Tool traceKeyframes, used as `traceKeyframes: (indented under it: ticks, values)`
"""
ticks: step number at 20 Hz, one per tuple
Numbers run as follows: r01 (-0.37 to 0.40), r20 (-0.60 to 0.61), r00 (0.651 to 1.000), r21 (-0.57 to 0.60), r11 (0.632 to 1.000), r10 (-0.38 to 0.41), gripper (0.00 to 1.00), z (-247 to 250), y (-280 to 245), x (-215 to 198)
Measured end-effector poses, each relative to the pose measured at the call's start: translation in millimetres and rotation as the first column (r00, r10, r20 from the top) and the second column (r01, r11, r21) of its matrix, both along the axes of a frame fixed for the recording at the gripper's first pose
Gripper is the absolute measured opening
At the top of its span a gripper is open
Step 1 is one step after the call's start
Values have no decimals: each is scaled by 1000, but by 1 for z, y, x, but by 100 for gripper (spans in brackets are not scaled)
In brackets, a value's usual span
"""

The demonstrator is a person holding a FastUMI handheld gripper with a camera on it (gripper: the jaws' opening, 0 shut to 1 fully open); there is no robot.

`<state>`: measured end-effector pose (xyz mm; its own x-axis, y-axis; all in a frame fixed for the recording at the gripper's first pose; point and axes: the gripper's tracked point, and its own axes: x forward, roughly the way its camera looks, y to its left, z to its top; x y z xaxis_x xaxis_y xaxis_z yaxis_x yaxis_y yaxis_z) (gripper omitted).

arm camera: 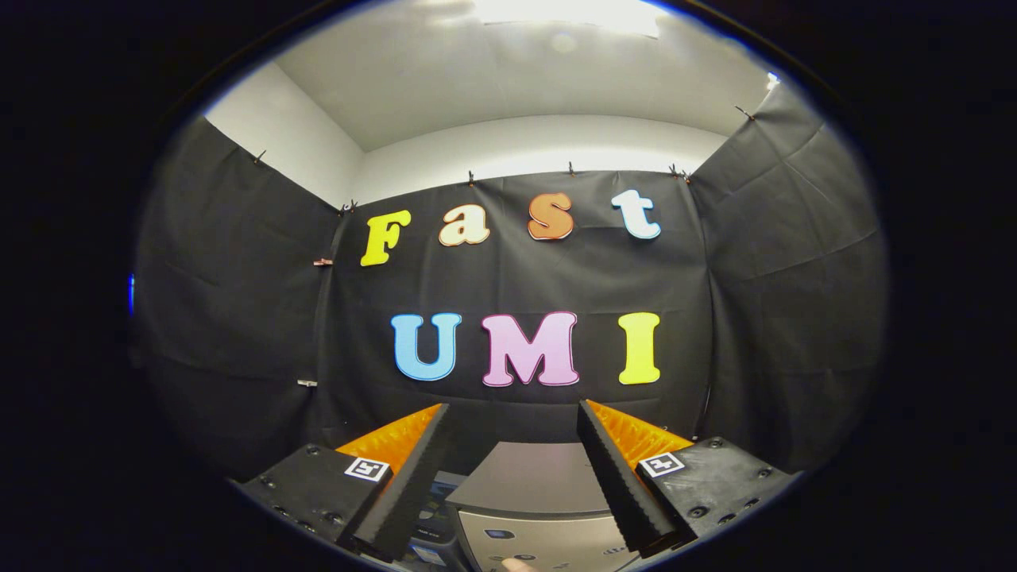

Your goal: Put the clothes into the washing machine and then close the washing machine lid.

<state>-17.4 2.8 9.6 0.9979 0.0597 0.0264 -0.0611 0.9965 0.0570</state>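
Observation:
My gripper [515, 413] is open, its two fingers spread wide with nothing between them, raised and pointing at the booth's back wall. Low between the fingers lies the grey top of the washing machine [532, 481], with its lighter control panel [528, 544] nearer to me. A fingertip of a person [518, 565] shows at the panel's near edge. No clothes can be made out in this view.
Black cloth walls close the booth at the back and on both sides, with white wall and a ceiling light above them. A dark object with bluish labels [435, 528] sits left of the machine, partly behind my left finger.

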Motion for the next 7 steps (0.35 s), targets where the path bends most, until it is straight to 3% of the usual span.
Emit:
traceKeyframes:
  ticks: [7]
  values:
    - [-2, 9, 1000, 3, 1000, 2, 98, 2, 2, -2]
